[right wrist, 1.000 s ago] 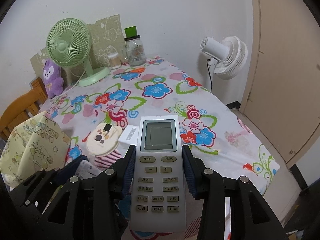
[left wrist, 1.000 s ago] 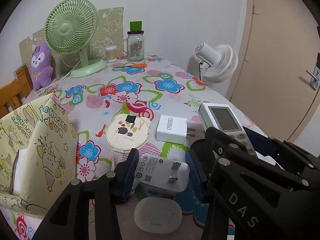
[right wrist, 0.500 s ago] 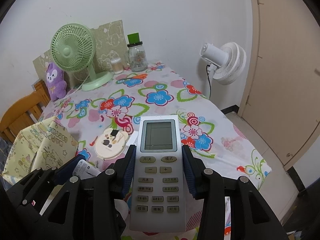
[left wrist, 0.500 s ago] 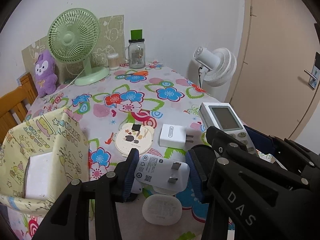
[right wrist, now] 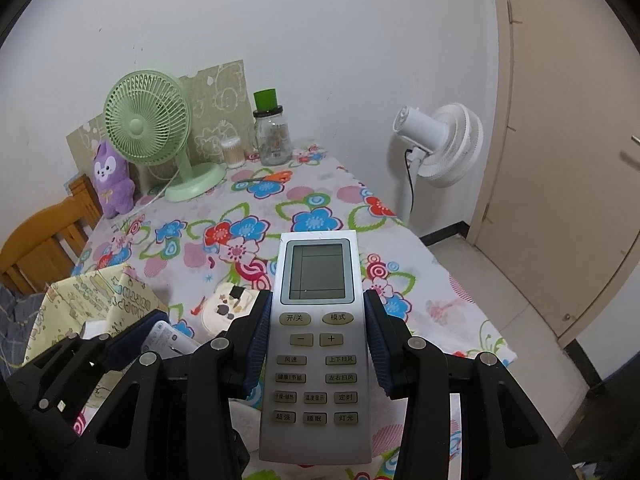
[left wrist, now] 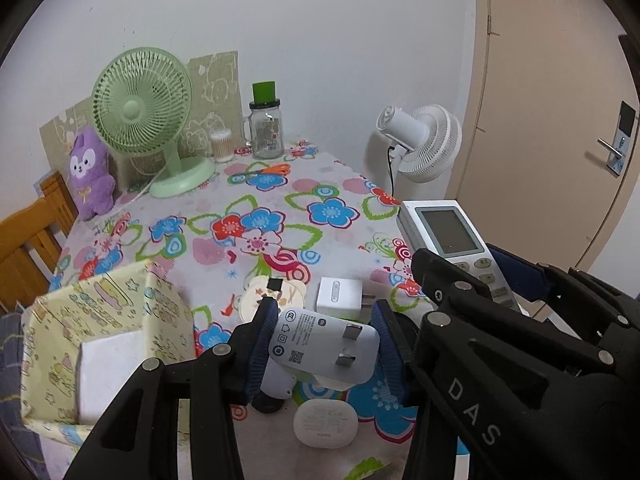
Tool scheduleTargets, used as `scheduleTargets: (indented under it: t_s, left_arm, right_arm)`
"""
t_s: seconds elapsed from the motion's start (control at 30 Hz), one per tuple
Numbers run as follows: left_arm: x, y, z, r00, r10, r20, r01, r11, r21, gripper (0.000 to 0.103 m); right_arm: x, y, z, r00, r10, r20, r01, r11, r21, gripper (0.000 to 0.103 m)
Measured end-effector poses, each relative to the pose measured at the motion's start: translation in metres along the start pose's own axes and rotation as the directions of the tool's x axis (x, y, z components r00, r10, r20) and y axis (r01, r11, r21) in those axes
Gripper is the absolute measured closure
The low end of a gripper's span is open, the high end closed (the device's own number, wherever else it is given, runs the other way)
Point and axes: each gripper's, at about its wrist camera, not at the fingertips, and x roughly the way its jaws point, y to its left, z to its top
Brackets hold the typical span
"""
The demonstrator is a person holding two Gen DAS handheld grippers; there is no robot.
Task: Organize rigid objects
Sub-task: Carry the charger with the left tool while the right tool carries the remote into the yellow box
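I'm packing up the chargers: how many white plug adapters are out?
2. One white plug adapter is gripped in the left tongs, above the table. The other adapter lies on the floral tablecloth just beyond. More may sit hidden in the yellow box.

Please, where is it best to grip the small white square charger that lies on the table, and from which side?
Grip the square charger across its two flat side faces, coming from above. It lies flat, and its prongs stick out on the right, so keep the fingers clear of that end.
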Motion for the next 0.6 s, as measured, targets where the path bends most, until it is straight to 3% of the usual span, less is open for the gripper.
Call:
scheduleTargets:
  t_s: [0.6]
  left_arm:
    - [-0.025,0.037,0.016,0.999,0.047,0.024,-0.047,0.999,-0.002,0.053]
  right_arm:
    - [-0.014,0.043,0.022,0.999,0.034,0.008,-0.033,0.998,-0.053,0.056]
